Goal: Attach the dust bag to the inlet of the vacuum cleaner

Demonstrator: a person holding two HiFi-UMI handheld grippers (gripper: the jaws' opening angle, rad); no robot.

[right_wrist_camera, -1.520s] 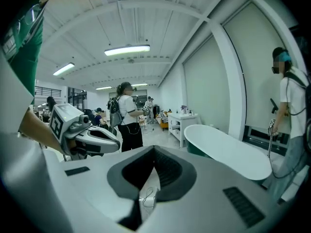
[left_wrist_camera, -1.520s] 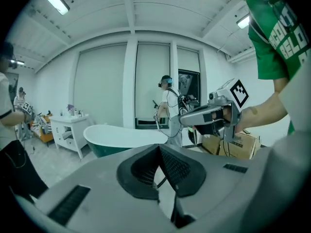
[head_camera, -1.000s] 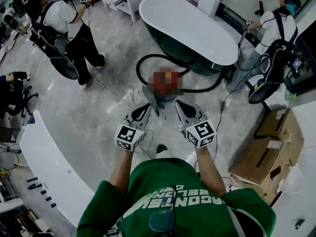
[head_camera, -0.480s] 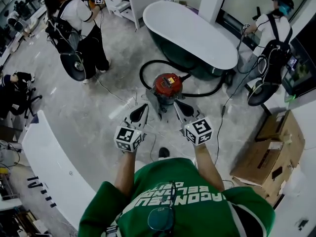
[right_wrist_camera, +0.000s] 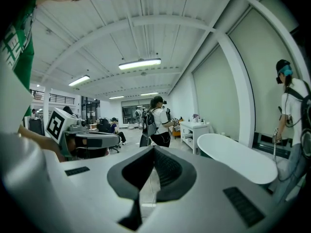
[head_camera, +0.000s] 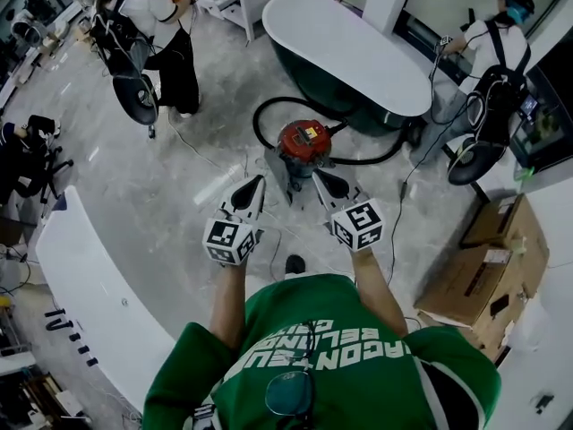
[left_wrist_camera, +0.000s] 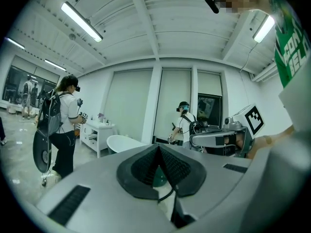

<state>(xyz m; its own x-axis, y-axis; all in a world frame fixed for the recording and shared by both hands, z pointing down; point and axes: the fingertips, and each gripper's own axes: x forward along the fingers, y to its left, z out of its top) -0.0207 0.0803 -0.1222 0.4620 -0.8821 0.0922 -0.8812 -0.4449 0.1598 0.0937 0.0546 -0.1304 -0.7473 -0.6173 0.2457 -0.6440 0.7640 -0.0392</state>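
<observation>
The person is standing over the floor (head_camera: 206, 159) and is holding both tools out in front of the body. The left hand-held gripper (head_camera: 256, 183) is having its two jaws pressed together, with nothing between them; its own view is showing the dark pads meeting at the tip. The right hand-held gripper (head_camera: 320, 177) is in the same state: jaws closed on each other, and nothing is being held.

The vacuum cleaner (head_camera: 304, 141), with its red round top, is standing on the floor just beyond the two tips. In the head view it is lying between them, a little nearer to the tip of the right hand-held gripper. Neither tool is touching it; both are apart from it. A black hose (head_camera: 256, 124) is looping on the floor around the vacuum cleaner and is running toward the bathtub (head_camera: 358, 56), which is standing behind it, white on top and dark on the side.

The two gripper views are looking level across the room, not down, so the vacuum cleaner is not appearing in them; they are showing the bathtub and the ceiling lamps. Each one is also catching the other tool beside it.

A cardboard box (head_camera: 488, 267) is lying open at the person's right. Two other persons are working near the far walls, well apart from the vacuum cleaner.
</observation>
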